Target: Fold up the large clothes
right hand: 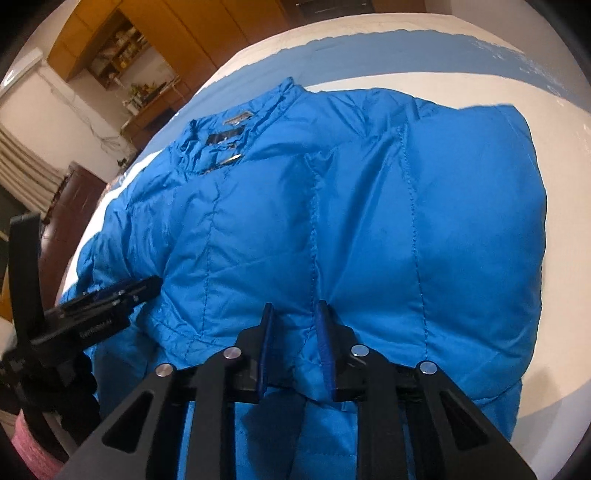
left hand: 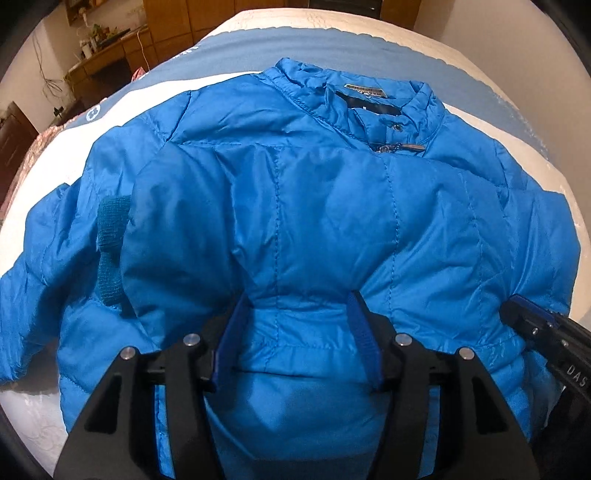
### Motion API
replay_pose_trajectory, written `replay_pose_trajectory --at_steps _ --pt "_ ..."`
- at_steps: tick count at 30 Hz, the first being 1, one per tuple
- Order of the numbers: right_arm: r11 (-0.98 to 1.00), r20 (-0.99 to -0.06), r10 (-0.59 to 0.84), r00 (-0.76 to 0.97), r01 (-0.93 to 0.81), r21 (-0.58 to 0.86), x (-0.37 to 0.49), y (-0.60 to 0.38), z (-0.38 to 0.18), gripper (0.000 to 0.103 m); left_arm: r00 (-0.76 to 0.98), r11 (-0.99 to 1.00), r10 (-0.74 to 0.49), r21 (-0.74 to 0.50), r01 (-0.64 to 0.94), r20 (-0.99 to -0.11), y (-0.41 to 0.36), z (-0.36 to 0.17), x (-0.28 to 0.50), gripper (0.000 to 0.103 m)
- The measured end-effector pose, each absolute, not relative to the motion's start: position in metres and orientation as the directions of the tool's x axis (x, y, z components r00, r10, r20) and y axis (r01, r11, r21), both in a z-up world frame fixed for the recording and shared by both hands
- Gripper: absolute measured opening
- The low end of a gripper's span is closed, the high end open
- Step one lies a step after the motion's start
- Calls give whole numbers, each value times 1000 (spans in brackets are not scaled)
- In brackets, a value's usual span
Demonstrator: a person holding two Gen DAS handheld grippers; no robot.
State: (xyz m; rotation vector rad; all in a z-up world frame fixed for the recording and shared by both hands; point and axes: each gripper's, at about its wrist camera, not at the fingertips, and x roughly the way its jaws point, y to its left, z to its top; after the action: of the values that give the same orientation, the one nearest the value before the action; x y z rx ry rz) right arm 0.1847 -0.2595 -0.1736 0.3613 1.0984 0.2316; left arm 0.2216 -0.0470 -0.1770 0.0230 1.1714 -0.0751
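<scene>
A bright blue puffer jacket lies on a bed, collar at the far side, with its lower part folded up over the chest; it also fills the right wrist view. My left gripper is shut on the jacket's hem edge, fabric bunched between its blue pads. My right gripper is shut on the same hem edge further right. The right gripper's tip shows at the right edge of the left wrist view. The left gripper shows at the left of the right wrist view. A dark knit cuff lies on the left sleeve.
The bed has a white and pale blue cover. A wooden desk with clutter and wooden cabinets stand beyond the bed's far left. A dark dresser stands to the left.
</scene>
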Motion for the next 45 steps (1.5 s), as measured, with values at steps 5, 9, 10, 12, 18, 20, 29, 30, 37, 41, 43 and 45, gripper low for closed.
replay_pose_trajectory --at_steps 5,9,10,12,18,20,29,30,37,41,43,45 --pt "880 -782 423 458 -4 474 171 -275 -141 30 385 996 -82 -64 61 -919 -36 -156 215 55" --pt "889 -773 402 490 -7 458 153 -287 -109 44 434 996 -85 -91 9 -897 9 -123 187 62" --pt "886 -770 406 491 -7 463 147 -290 -104 44 443 996 -58 -79 -30 -895 29 -116 178 63" --pt "888 -772 401 493 -2 460 139 -294 -99 45 455 994 -7 -57 -97 -891 62 -108 163 65" --pt "905 -792 370 486 2 425 129 -287 -99 48 395 920 179 11 -392 -901 194 -108 112 68" --pt "906 -796 371 478 2 423 129 -283 -101 48 361 865 215 5 -502 -907 237 -110 93 68" --pt "914 -812 365 455 -10 406 137 -265 -106 48 370 566 198 -202 -799 -908 391 -118 20 70" --pt "916 -814 362 455 -10 401 136 -264 -106 48 389 530 181 -243 -812 -903 406 -120 16 70" --pt "923 -826 337 451 17 385 134 -265 -108 48 444 388 71 -386 -837 -893 452 -148 17 76" --pt "929 -832 321 453 23 371 134 -266 -108 48 465 367 73 -410 -835 -882 457 -154 20 84" --pt "931 -834 315 454 24 365 134 -266 -108 48 463 371 86 -403 -837 -882 458 -154 25 80" --pt "932 -836 311 451 27 361 135 -267 -109 48 448 382 108 -379 -843 -887 456 -152 29 66"
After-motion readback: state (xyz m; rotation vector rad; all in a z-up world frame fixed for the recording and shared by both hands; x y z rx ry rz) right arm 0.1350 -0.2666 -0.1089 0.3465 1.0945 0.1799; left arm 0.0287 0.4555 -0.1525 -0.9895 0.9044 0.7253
